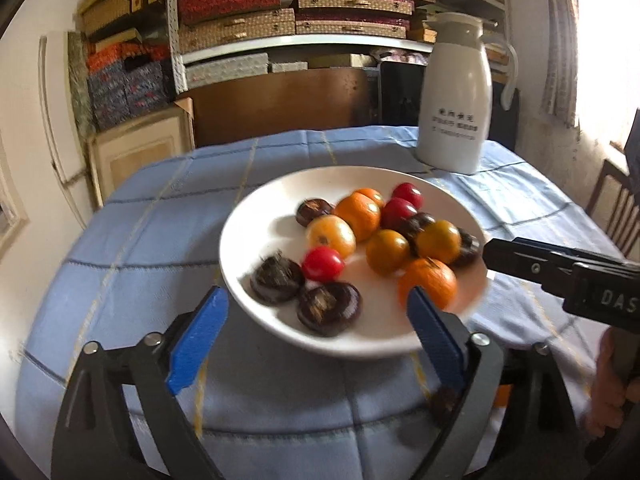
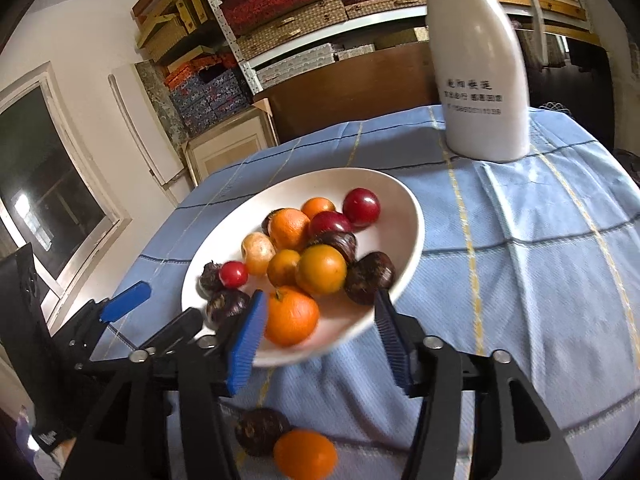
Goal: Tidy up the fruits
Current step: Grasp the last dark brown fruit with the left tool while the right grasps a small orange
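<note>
A white plate (image 1: 256, 240) (image 2: 404, 216) on the blue checked tablecloth holds several fruits: oranges (image 1: 428, 282) (image 2: 291, 315), red cherry tomatoes (image 1: 322, 264) (image 2: 361, 207) and dark water chestnuts (image 1: 329, 308) (image 2: 369, 277). My left gripper (image 1: 316, 312) is open, its blue pads on either side of the plate's near rim. My right gripper (image 2: 320, 312) is open, just over the plate's near edge by the nearest orange. Its body shows in the left wrist view (image 1: 560, 276). One orange fruit (image 2: 305, 454) and one water chestnut (image 2: 260, 432) lie on the cloth below the right gripper.
A tall white thermos jug (image 1: 456, 96) (image 2: 482, 68) stands on the table behind the plate. Shelves with stacked boxes (image 1: 248, 8) fill the back wall. A wooden chair (image 1: 616, 208) stands at the right. The table edge (image 1: 92, 216) drops off at the left.
</note>
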A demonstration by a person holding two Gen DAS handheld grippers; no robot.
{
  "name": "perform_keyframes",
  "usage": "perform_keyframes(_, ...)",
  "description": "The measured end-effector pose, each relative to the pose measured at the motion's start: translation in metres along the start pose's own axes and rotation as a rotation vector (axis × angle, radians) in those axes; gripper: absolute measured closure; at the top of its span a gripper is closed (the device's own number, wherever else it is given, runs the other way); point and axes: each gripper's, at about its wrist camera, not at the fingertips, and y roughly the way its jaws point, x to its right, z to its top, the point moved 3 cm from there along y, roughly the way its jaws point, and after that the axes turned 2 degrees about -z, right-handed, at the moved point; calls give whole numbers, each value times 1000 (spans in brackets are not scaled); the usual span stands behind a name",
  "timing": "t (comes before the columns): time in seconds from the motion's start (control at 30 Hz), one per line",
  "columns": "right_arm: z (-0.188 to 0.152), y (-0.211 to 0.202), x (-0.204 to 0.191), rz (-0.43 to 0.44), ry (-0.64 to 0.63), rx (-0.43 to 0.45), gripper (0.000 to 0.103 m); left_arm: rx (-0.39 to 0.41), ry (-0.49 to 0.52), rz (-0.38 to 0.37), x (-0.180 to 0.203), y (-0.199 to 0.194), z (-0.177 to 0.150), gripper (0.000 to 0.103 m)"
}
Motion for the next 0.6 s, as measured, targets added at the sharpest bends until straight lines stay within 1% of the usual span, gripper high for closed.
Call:
perform_keyframes(0.03,-5,-6,3,-4,3,1,42,-11,-5,-36,2,-4,-5,13)
perform_keyframes(0.1,-11,-15,9,-7,12,-1,38,-35,1,-81,7,-8,-12,13)
perform_keyframes(0.17,-17,-26,18,-13,34,-4,33,-68,35,-113,17,-10,-23,13)
perform_keyframes(0.23,-22,-34,26,-11,58,-3,31,-94,88,-135,30,-11,-34,13)
perform_keyframes(0.37,-27,-47,42,-1,116,10,29,-114,212,-138,57,-11,-49,13)
perform_keyframes(0.43,-27,-50,46,4,133,12,29,-130,254,-132,65,-9,-55,13)
perform_keyframes(0.5,-27,-50,47,14,143,9,28,-151,265,-131,67,-4,-57,13)
perform_keyframes(0.6,-27,-48,45,22,137,1,28,-171,249,-139,64,2,-57,13)
